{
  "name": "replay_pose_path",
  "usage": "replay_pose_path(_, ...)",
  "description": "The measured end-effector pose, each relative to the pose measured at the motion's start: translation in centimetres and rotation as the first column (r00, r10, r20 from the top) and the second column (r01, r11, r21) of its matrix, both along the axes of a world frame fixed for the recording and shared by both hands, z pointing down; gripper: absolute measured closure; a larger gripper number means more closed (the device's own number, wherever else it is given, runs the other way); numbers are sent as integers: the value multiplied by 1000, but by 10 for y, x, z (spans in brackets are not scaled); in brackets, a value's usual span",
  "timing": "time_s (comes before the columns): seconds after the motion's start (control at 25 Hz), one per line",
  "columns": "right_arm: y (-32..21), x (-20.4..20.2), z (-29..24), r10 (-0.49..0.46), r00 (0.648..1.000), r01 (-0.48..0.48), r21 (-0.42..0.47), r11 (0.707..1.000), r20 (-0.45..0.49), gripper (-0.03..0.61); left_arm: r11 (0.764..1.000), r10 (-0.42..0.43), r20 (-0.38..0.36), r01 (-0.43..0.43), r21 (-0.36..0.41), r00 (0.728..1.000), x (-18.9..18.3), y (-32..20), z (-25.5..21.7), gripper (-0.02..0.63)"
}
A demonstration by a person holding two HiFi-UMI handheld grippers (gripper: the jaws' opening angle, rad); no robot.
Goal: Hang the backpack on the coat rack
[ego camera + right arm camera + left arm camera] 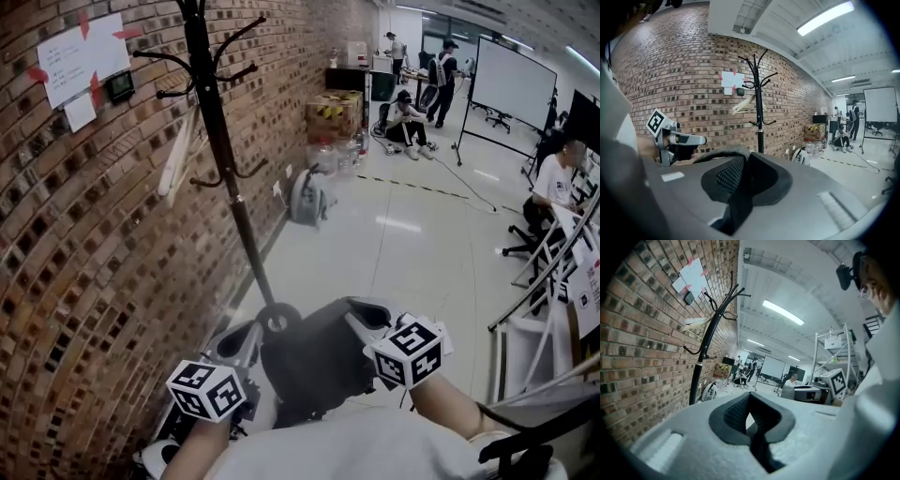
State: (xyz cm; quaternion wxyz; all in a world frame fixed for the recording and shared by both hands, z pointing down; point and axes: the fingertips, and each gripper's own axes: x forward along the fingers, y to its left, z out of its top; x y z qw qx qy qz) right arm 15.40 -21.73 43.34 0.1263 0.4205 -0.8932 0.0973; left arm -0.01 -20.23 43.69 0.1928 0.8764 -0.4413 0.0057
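Head view: backpack (314, 361) is held low between left gripper (239, 352) and right gripper (370, 328), near the foot of the coat rack (217, 131). Its hooks (164, 58) sit far higher, so the lift should go high and level.

Left gripper view: jaws look pinched narrow on dark backpack fabric.

Right gripper view: jaws are clamped on the curved strap (719, 152). I'd hold that loop open and lower it over one of the hooks.

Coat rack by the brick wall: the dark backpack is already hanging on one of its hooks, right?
Not quite. The coat rack does stand by the brick wall, but the dark backpack is not on a hook. The head view shows it held up between the left gripper and the right gripper, in front of the person.
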Motion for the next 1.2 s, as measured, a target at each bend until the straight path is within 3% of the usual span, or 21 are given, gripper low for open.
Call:
replay_pose_path(0.48,-127,-75,4,25,999,-26,-36,999,-22,538,998,26,-37,-28,-56,999,-72,-161,11,612)
replay_pose_path(1.2,-273,-160,-12,38,999,-37,-63,997,21,538,999,6,-35,-8,-48,999,-154,-259,14,612)
